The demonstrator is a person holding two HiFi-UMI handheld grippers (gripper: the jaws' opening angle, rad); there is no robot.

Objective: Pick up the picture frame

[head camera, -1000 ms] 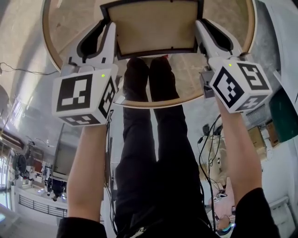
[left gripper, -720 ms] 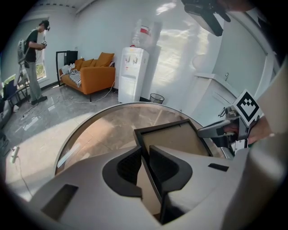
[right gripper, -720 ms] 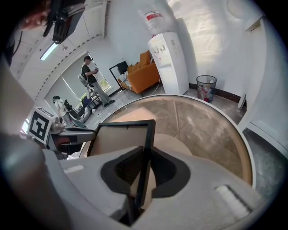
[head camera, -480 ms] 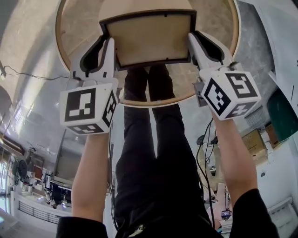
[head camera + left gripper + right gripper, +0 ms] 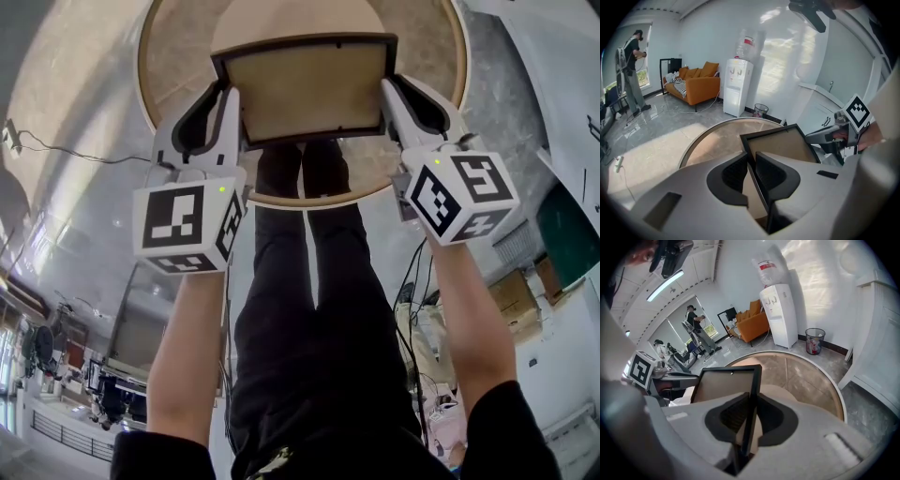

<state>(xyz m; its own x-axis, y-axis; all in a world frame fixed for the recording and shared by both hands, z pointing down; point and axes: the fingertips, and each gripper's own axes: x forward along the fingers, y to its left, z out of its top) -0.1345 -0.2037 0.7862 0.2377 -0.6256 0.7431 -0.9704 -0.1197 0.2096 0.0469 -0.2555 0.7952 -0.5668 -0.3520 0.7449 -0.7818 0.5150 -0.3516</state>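
Note:
A picture frame [image 5: 309,86] with a thin black border and a plain tan panel hangs in the air above the round table [image 5: 169,56]. My left gripper [image 5: 234,117] is shut on the frame's left edge, which runs between its jaws in the left gripper view, frame [image 5: 780,143]. On the opposite side, my right gripper [image 5: 389,103] is shut on the right edge; the right gripper view shows that edge of the frame [image 5: 752,399] standing upright between the pads. Both marker cubes face the head camera.
Below the frame are the round wooden table [image 5: 811,380], the person's dark trousers [image 5: 309,328] and grey tiled floor. A water dispenser [image 5: 737,86], orange sofa [image 5: 696,84] and waste bin [image 5: 812,341] stand by the far wall; people [image 5: 630,70] stand at the left. White cabinets [image 5: 881,348] flank the right.
Both grippers have risen together with the frame held between them. The table now looks smaller and farther below in the head view.

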